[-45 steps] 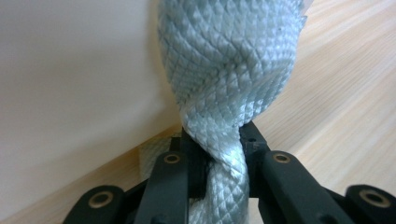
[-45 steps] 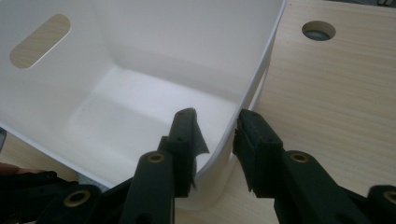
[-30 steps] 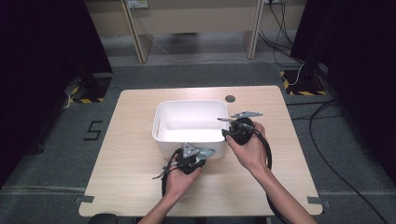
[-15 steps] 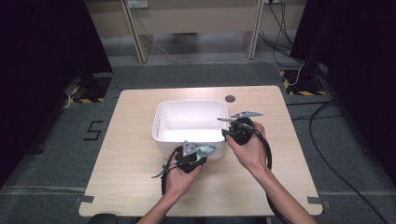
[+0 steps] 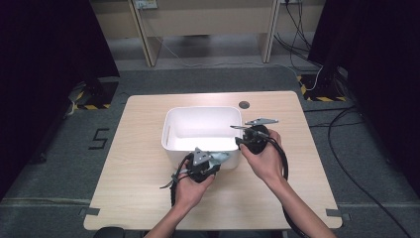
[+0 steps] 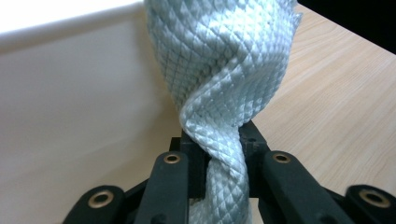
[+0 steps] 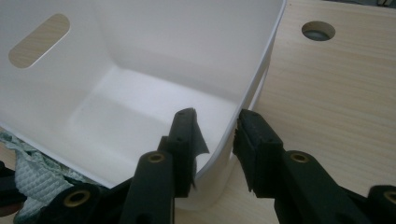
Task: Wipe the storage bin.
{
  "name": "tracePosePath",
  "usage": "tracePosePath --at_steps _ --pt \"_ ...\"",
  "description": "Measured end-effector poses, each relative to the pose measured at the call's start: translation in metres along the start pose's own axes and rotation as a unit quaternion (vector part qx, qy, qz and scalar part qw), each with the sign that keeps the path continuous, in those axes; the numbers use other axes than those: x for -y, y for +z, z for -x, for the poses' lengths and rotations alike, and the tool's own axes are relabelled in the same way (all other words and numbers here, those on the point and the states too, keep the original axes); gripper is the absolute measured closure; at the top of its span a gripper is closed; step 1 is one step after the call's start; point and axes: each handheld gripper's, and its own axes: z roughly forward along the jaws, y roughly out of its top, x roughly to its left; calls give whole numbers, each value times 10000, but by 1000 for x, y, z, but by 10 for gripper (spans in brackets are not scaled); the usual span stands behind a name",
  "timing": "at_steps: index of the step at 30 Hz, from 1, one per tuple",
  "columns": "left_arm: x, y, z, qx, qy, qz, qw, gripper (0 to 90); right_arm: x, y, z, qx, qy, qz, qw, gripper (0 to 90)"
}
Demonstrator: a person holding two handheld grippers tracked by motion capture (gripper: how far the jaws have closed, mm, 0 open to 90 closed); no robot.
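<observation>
cloth [image 6: 219, 70] of a pale, quilted weave is held bunched and twisted between the jaws of the left gripper [image 6: 217, 158], just outside the near wall of the white bin [image 5: 171, 130]; in the high view the same cloth [image 5: 220, 157] is seen at the bin's near rim, above the wooden table [image 5: 129, 163]. the jaws are clamped on the fabric, which is squeezed to a narrow rope where it is pinched and fans out wide above. it is judged to be light, soft and limp, so it will sag and drape rather than keep a shape, and it is unlikely to be damaged; a gathered fold, as now taken, is judged the surest place to hold, since a single edge could slip free. the right gripper [image 7: 217, 140] is set astride the bin's right wall, one jaw inside and one outside; whether the pads press on the plastic cannot be told. the bin is judged stiff, smooth and fairly light, best held by its rim or its handle slot [image 7: 39, 41].
</observation>
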Motion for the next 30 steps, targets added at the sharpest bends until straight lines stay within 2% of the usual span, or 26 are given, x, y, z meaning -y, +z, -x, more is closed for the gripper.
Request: tracePosePath --at_steps 30 --pt "-6 -1 8 8 102 143 9998 773 0 0 0 3 -4 -2 10000 678"
